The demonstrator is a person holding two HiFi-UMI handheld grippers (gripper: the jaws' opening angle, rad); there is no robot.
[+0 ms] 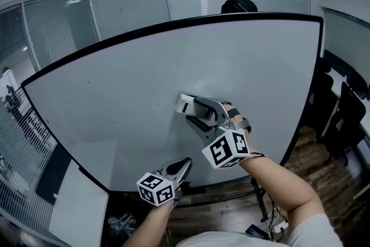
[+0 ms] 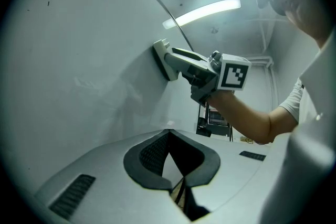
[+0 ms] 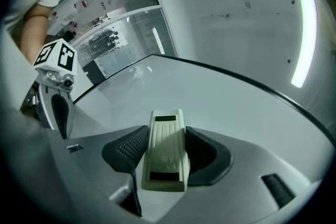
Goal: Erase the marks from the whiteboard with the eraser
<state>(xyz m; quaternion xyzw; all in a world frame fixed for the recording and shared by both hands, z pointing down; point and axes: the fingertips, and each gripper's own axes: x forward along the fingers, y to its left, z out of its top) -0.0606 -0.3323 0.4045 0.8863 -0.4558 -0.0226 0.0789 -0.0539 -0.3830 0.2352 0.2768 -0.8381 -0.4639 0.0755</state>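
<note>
A large whiteboard point(image 1: 133, 84) in a black frame fills the head view; its surface looks clean apart from faint smudges. My right gripper point(image 1: 193, 113) is shut on a cream eraser point(image 1: 186, 104), which presses flat against the board near its middle. The right gripper view shows the eraser point(image 3: 166, 150) clamped between both pads. From the left gripper view the eraser point(image 2: 164, 59) sits against the board with the right gripper behind it. My left gripper point(image 1: 184, 166) hangs lower, near the board's bottom edge, shut with nothing in it.
Glass partition walls point(image 1: 121, 3) stand behind the board. Dark chairs point(image 1: 347, 118) sit at the right over a wooden floor point(image 1: 312, 153). The board's stand point(image 2: 212, 123) shows below the right arm. A ceiling light point(image 2: 205, 12) glows overhead.
</note>
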